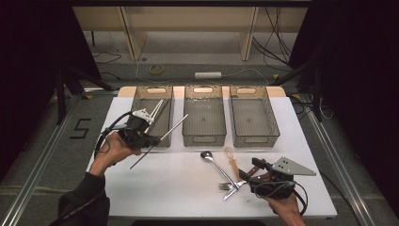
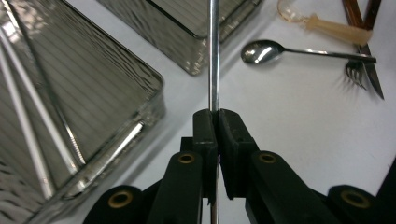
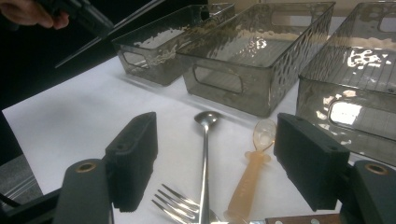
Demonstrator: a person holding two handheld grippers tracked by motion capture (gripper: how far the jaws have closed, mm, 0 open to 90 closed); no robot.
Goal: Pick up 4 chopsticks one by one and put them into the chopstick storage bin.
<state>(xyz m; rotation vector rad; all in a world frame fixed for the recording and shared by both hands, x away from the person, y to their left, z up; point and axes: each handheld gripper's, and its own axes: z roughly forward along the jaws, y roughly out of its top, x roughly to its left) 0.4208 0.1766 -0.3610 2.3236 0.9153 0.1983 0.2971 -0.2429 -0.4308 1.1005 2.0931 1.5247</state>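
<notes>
Black jaws of our left hand-held gripper (image 2: 215, 122) sit clamped on a metal chopstick (image 2: 214, 51), pinched near its middle with both ends free; we judge it could pivot or slip out over the left bin (image 2: 88, 93). From the right gripper view, our right hand-held gripper (image 3: 215, 161) stands wide open and empty above the spoon (image 3: 204, 154), fork (image 3: 180, 203) and plastic spoon (image 3: 252, 163). From above, the chopstick (image 1: 175, 126) crosses the left bin's near rim (image 1: 153, 120) by the tabletop's (image 1: 164, 183) far-left corner; it could snag there.
</notes>
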